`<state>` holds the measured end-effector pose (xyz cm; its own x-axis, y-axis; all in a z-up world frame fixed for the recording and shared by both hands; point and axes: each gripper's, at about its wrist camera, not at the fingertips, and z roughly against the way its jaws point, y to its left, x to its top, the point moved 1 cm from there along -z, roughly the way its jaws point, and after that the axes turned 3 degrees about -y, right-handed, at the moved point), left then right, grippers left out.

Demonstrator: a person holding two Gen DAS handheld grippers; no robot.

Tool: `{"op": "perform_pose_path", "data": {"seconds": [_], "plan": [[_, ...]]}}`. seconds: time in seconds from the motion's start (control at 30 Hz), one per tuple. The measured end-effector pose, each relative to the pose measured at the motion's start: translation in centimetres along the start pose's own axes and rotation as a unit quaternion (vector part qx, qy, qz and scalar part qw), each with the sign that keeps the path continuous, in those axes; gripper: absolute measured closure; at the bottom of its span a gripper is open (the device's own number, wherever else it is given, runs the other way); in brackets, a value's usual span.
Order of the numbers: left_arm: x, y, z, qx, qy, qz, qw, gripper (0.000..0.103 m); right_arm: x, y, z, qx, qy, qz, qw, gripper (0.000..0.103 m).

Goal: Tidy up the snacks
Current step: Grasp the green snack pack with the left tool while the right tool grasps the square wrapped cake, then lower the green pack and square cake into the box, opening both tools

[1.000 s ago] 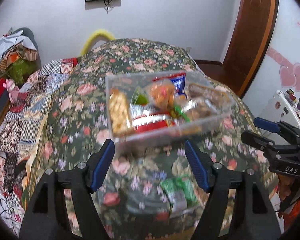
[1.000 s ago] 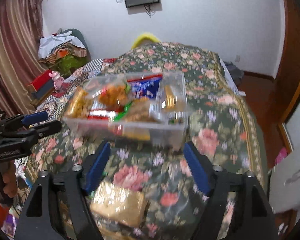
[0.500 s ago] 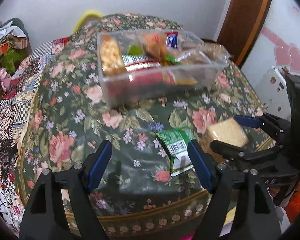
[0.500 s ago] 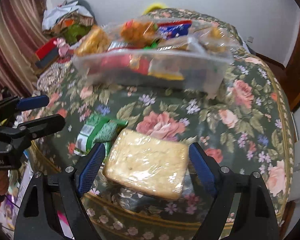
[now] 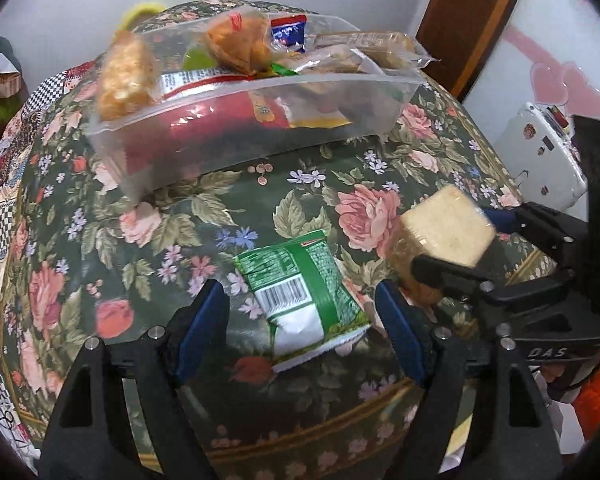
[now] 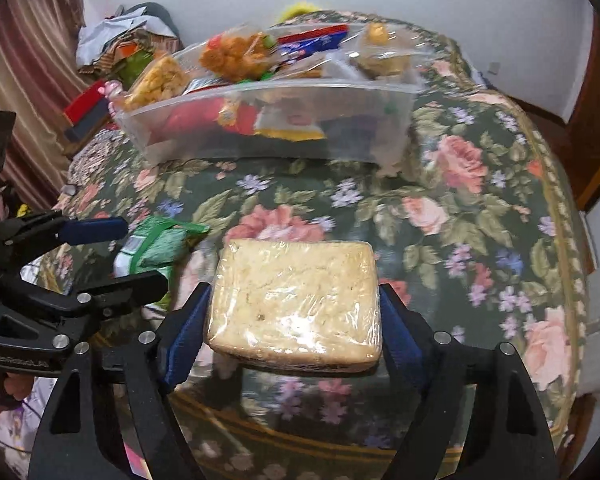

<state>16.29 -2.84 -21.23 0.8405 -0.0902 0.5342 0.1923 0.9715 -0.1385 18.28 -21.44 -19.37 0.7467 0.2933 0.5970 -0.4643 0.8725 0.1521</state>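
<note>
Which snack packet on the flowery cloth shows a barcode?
The green packet, lying flat between the left gripper's open fingers. The pale wrapped block beside it has clear wrap and no barcode showing.

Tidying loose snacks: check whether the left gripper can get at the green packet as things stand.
Probably yes. The left gripper is open, the green packet lies flat between its pads, and nothing covers it; the right gripper works beside it.

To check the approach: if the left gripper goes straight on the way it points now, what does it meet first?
Most likely the green snack packet, lying between the open fingers of the left gripper on the floral cloth. Depth is unclear.
</note>
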Motion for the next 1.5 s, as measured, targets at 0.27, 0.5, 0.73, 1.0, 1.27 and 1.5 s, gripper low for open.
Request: {"op": "perform_pose_path", "data": {"seconds": [0.27,0.5,0.73,1.0,1.27,1.5], "plan": [[0.0,-0.2,-1.3,0.021,-0.004,-0.014,0.9997,0.057,0.3,-1.2,0.6,-0.005,-0.016,-0.016,1.0,0.026],[0.3,0.5,0.2,0.021,-0.028,-0.01,0.9993,0.062,1.3,0.0,1.5,-0.001,-0.044,-0.015,0.999,0.026],[2.2,1.1,3.4,0.021,-0.076,-0.006,0.9969,0.062,4.0,0.8,3.1,0.012,-0.082,-0.018,0.996,0.026],[5.6,1.9,5.4,0.019,-0.119,0.001,0.9927,0.062,7.3,0.7,3.9,0.012,-0.121,-0.021,0.992,0.026],[8.3,3.0,4.2,0.019,-0.125,0.017,0.9918,0.062,10.1,0.4,3.3,0.014,-0.141,-0.016,0.99,0.026],[10.4,3.5,1.5,0.01,-0.109,0.023,0.9937,0.062,12.3,0.4,2.0,0.009,-0.15,-0.008,0.989,0.026]]}}
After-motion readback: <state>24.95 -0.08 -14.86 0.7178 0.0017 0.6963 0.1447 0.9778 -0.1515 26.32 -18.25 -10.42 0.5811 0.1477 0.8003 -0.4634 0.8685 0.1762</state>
